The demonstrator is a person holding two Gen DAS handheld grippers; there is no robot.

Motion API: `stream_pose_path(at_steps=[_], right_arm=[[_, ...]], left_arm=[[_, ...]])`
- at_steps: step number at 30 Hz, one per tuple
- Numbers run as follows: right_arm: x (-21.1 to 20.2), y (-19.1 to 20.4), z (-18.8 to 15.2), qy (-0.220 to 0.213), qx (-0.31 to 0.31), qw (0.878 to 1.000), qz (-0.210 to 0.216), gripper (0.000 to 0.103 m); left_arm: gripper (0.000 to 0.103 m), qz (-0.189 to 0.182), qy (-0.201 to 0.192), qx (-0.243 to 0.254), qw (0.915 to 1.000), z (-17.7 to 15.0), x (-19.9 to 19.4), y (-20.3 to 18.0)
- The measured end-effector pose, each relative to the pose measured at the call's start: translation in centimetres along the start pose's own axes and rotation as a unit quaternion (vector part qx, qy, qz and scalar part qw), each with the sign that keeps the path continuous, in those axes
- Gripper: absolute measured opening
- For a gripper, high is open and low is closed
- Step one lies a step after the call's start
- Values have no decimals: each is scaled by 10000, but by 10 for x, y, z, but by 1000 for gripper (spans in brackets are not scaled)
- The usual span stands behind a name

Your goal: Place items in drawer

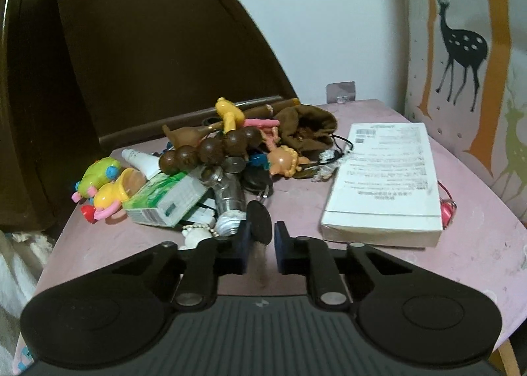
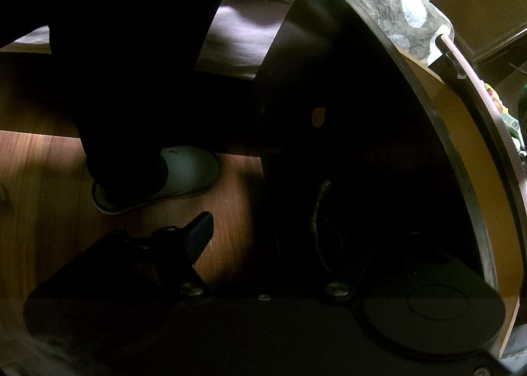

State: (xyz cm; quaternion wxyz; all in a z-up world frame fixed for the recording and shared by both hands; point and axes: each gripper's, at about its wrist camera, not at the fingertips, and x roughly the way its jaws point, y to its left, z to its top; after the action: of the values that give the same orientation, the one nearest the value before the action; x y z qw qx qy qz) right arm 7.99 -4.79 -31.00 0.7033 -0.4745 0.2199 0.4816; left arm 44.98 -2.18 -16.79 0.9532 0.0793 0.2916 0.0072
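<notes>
Left wrist view: the left gripper (image 1: 262, 246) sits low over the near edge of a pink tabletop (image 1: 477, 237). Its fingers stand a little apart, with a black oval key fob (image 1: 259, 221) between the tips — contact with the pads cannot be confirmed. Behind the fob lies a heap of small items: a string of dark brown wooden beads (image 1: 210, 148), a green-and-white cardboard box (image 1: 168, 200), a silver metal flashlight (image 1: 227, 195), a yellow-green plastic toy (image 1: 98, 175) at far left, and a brown cloth pouch (image 1: 306, 127) toward the far side. To the right of the heap, apart from it, lies a thick white printed booklet (image 1: 385, 181). A dark brown headboard (image 1: 148, 46) rises at far left.

Right wrist view: very dark. The right gripper (image 2: 263, 237) points down beside dark brown furniture (image 2: 346, 112); only its left finger (image 2: 199, 234) shows clearly — the spread cannot be told. A grey slipper (image 2: 184, 175) rests on the wooden floor (image 2: 33, 178). No drawer can be made out.
</notes>
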Motion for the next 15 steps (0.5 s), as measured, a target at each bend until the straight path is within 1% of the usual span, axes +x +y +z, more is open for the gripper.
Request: stream_pose_path(at_steps=[5, 8, 12, 13, 14, 15], right_arm=[[0, 1, 0, -3, 4, 10000, -2, 73], [0, 1, 0, -7, 1, 10000, -3, 74], [0, 2, 0, -11, -15, 10000, -3, 75], [0, 2, 0, -12, -17, 10000, -3, 76], [1, 2, 0, -13, -20, 10000, -3, 76], [0, 2, 0, -15, -26, 10000, -3, 76]], left_arm=[[14, -108, 31, -100, 9999, 0, 9, -1], [14, -111, 22, -251, 9996, 5, 16, 0], [14, -261, 75, -276, 9993, 11, 22, -1], [6, -299, 92, -279, 9991, 11, 22, -1], [1, -342, 105, -299, 9989, 11, 21, -1], [0, -390, 117, -321, 9987, 11, 19, -2]])
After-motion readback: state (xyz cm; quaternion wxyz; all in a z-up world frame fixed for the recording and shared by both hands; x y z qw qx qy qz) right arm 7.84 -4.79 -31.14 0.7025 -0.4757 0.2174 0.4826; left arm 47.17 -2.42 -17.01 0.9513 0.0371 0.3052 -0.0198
